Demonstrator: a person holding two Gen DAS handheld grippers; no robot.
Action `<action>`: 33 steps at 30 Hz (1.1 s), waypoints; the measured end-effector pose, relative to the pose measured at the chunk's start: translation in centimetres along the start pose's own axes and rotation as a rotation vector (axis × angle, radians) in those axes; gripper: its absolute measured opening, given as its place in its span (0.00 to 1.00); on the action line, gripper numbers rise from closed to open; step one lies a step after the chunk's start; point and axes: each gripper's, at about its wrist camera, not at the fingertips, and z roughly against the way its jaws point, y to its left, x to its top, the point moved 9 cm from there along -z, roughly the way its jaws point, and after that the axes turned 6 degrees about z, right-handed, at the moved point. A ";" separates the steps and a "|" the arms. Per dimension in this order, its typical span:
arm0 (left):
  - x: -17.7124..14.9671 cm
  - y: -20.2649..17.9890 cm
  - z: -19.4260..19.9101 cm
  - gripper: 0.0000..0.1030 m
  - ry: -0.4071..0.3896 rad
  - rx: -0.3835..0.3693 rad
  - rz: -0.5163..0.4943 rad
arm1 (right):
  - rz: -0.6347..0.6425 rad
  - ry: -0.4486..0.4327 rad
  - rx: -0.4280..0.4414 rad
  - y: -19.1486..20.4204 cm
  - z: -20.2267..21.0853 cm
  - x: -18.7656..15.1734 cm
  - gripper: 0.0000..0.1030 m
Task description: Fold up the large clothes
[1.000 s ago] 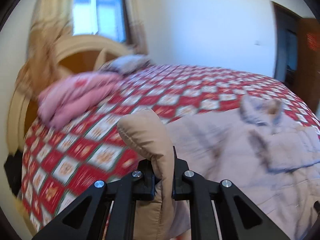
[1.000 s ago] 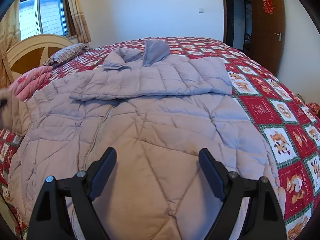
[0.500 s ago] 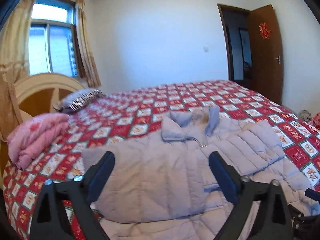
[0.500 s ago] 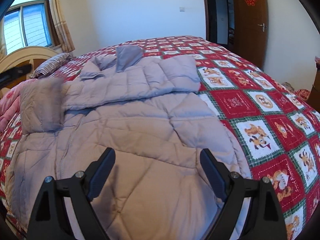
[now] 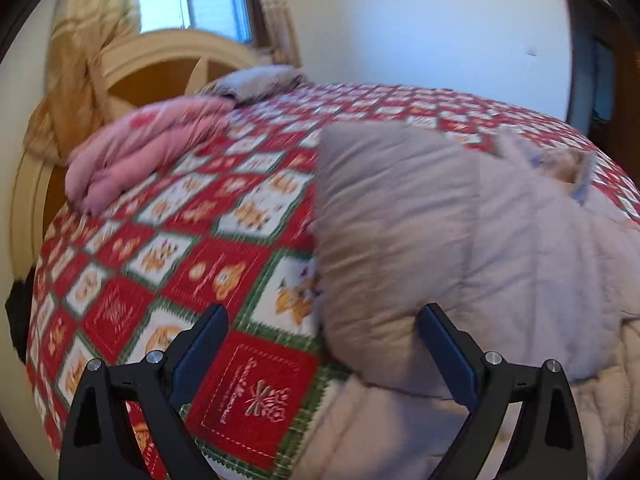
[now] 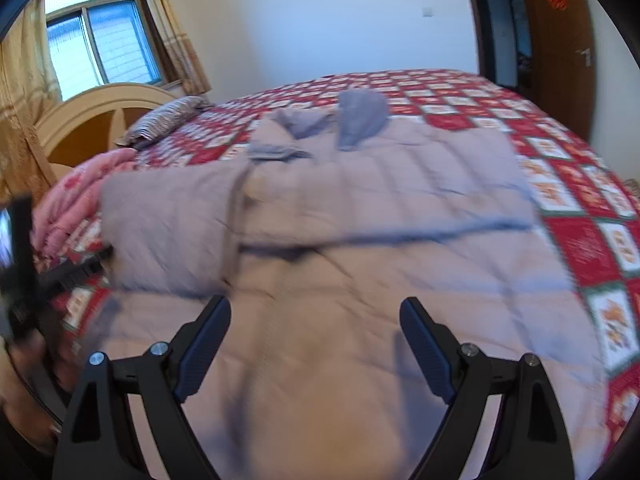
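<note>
Ahead of both wide-open, empty jaws I see the coat (image 6: pixel 360 264) with both sleeves folded in; body folds remain, I judge.

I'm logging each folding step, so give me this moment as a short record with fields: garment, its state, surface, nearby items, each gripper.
garment: padded grey quilted coat
state: spread flat, both sleeves folded across its chest
surface: bed with red, white and green patchwork cover
nearby: folded pink quilt; striped pillow; cream wooden headboard
left gripper: open, empty
right gripper: open, empty, above the coat's lower half
</note>
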 end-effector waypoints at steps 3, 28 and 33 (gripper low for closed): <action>-0.5 0.9 -1.0 0.94 0.014 0.012 0.035 | 0.007 0.031 0.061 2.4 -2.5 0.8 0.83; 0.7 1.4 -1.9 0.94 0.049 0.054 0.089 | 0.024 0.030 0.030 -1.3 -2.8 2.7 0.56; 0.5 2.1 -2.0 0.94 0.047 0.067 0.097 | 0.048 0.071 0.067 2.5 -5.1 2.4 0.63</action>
